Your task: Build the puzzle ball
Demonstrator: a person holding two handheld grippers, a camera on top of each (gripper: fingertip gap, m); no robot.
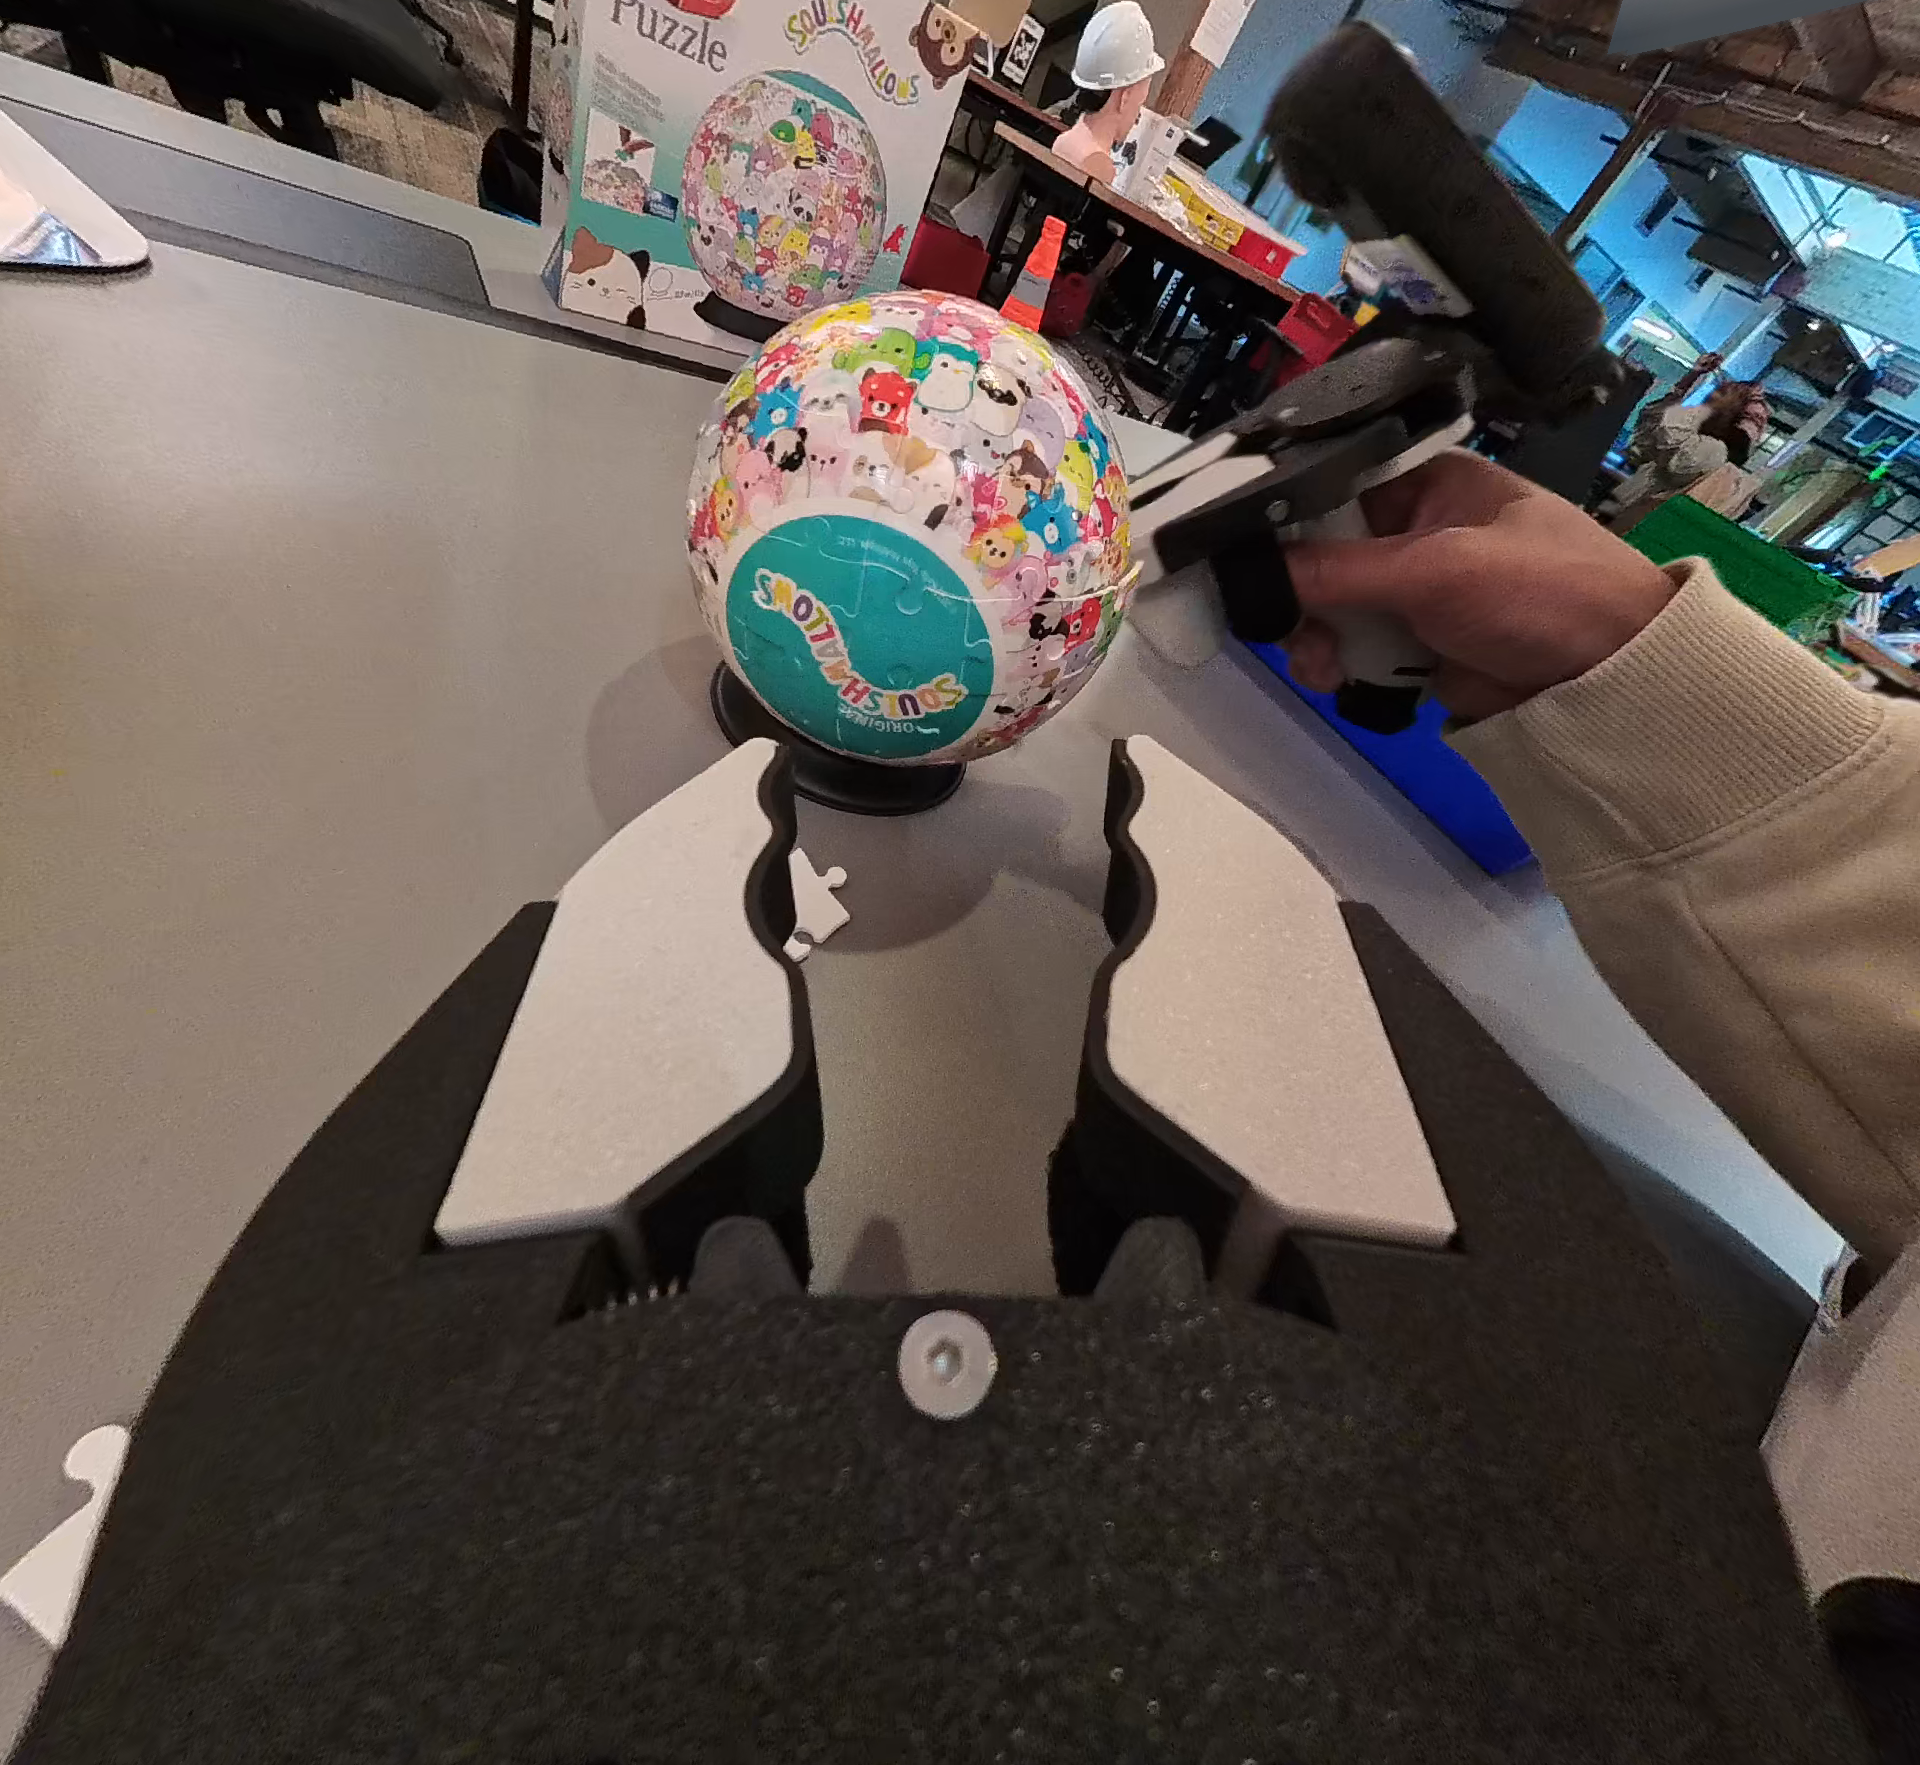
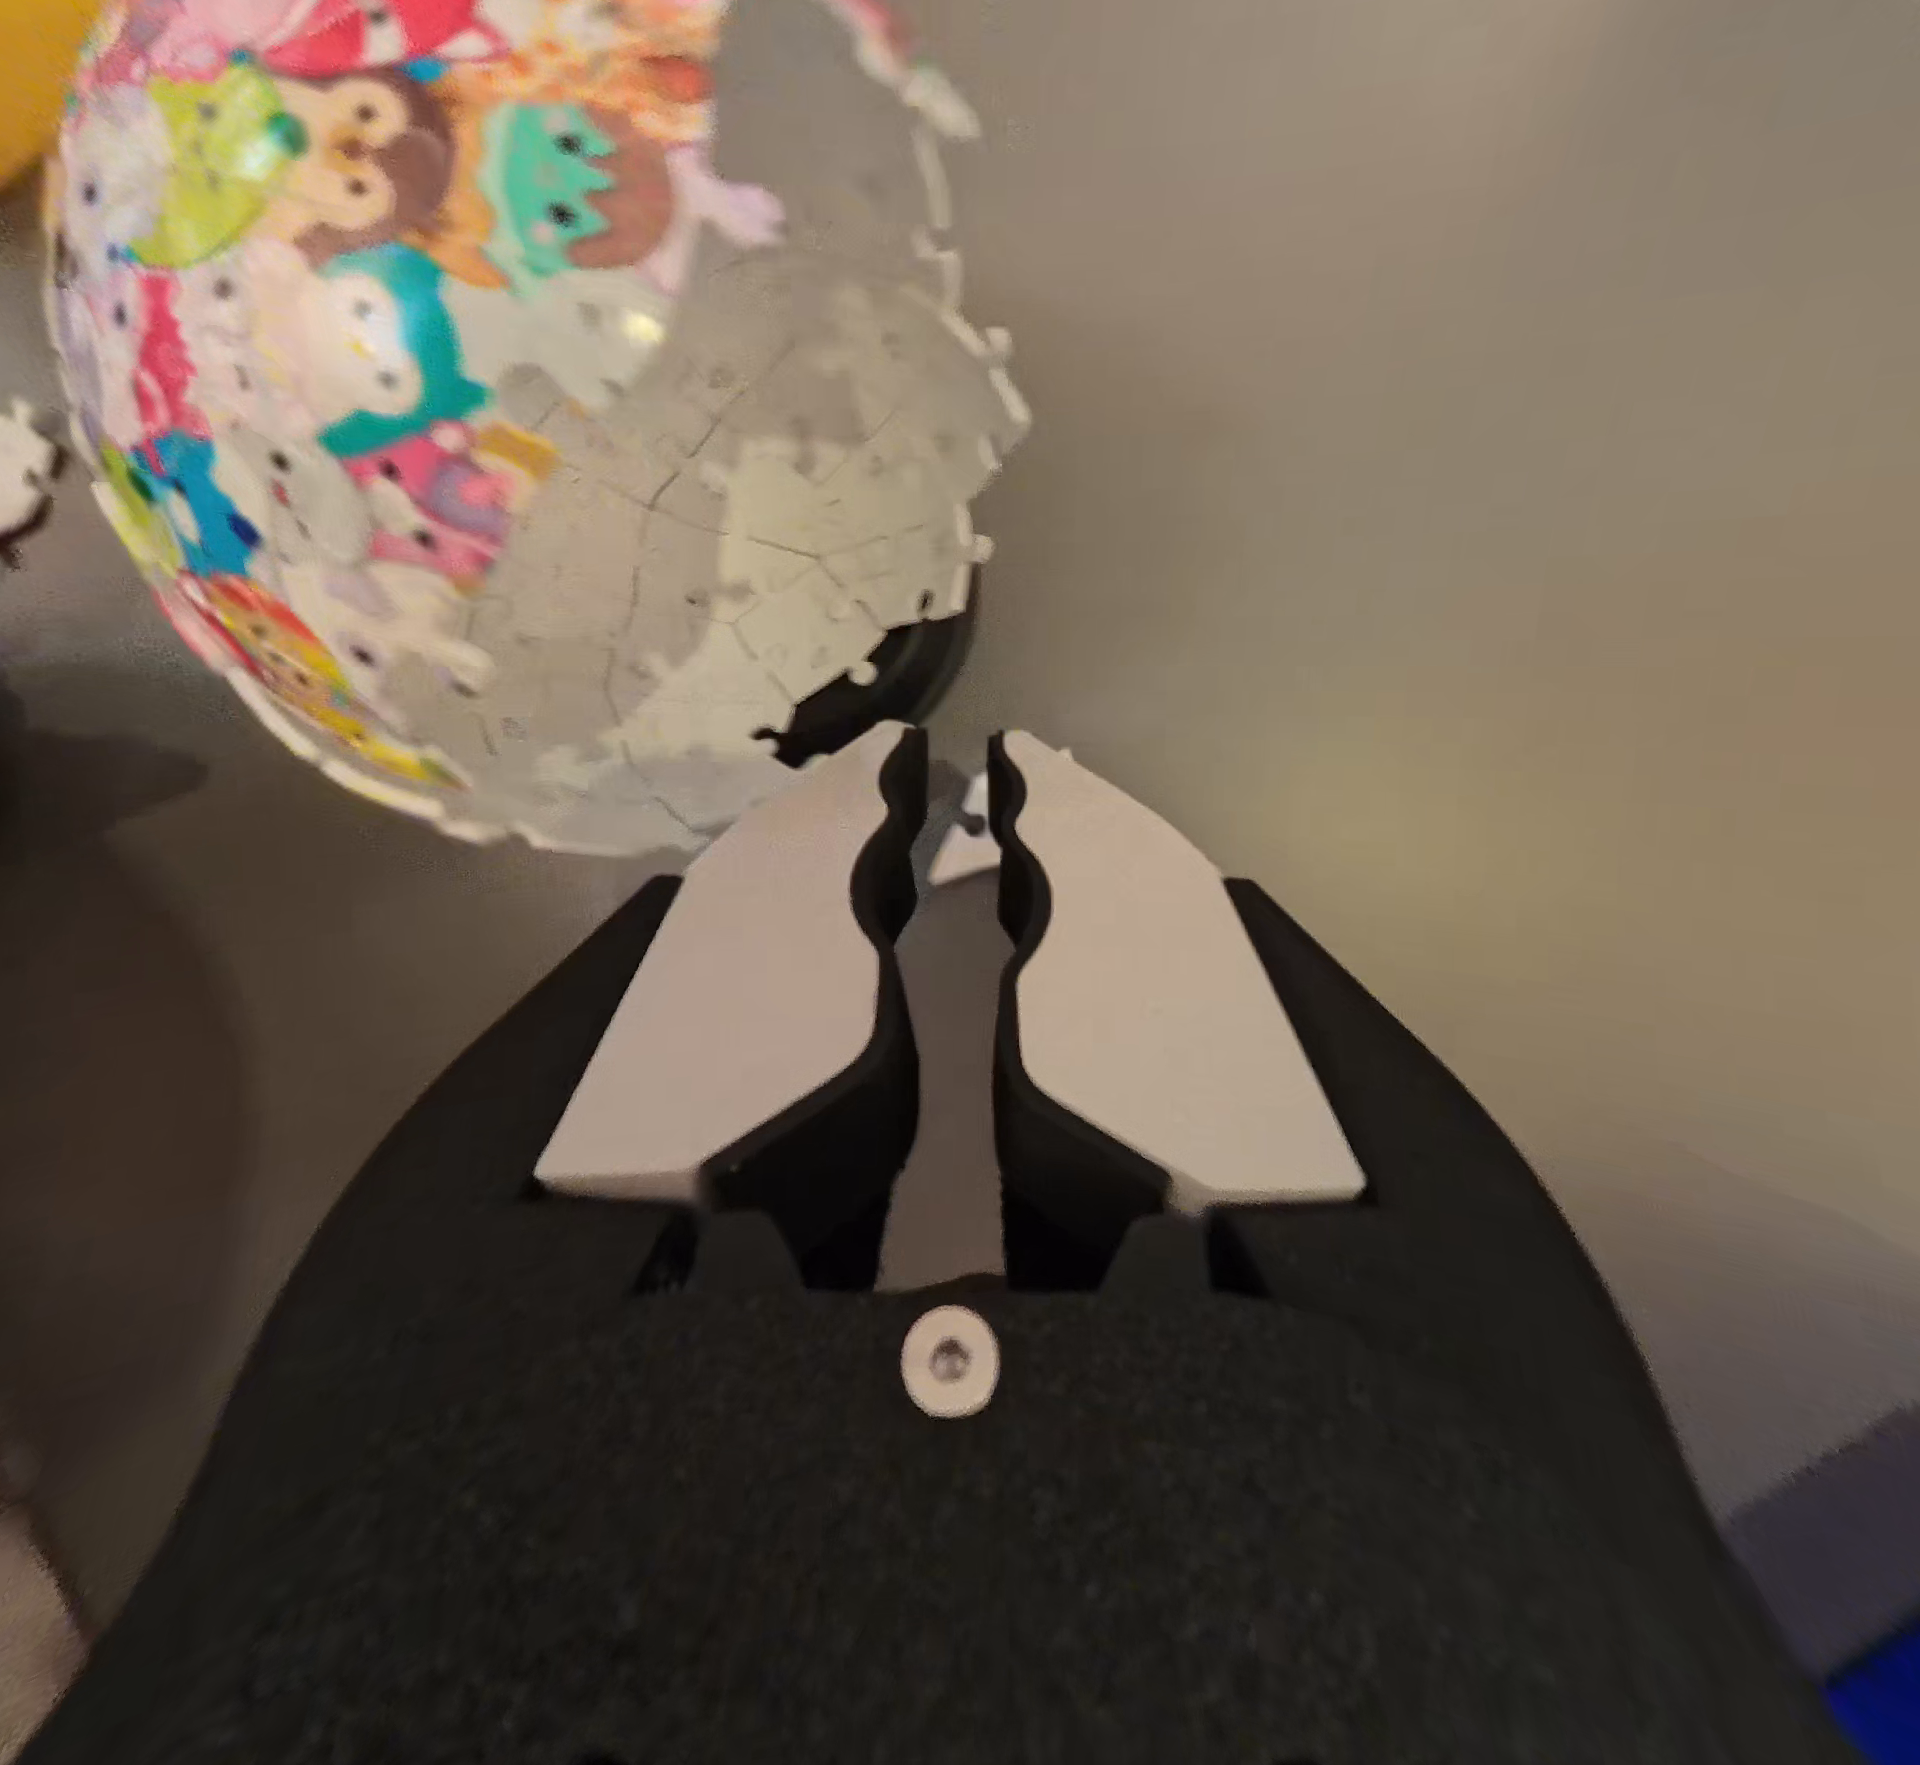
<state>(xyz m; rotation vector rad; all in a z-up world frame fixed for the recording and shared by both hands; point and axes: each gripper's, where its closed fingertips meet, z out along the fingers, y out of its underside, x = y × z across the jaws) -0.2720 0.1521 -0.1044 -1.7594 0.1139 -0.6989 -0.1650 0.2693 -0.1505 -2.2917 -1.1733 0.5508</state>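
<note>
The puzzle ball (image 1: 904, 520) is colourful with a teal disc and sits on a black stand (image 1: 873, 780) on the grey table. In the right wrist view the ball (image 2: 364, 313) shows a large open gap with its white inside (image 2: 748, 489). My left gripper (image 1: 951, 759) is open and empty, just in front of the stand. A loose white puzzle piece (image 1: 818, 894) lies by its left finger. My right gripper (image 2: 956, 749) is nearly closed on a small white puzzle piece (image 2: 961, 827), close to the ball's lower edge. It also shows in the left wrist view (image 1: 1138, 531), at the ball's right side.
The puzzle box (image 1: 748, 105) stands behind the ball. Another white piece (image 1: 73, 1528) lies at the near left, and one (image 2: 21, 468) shows at the left edge of the right wrist view. A blue object (image 1: 1392, 780) lies at the table's right edge under the hand (image 1: 1455, 572). About 15 centimeters separates my left fingertips from my right.
</note>
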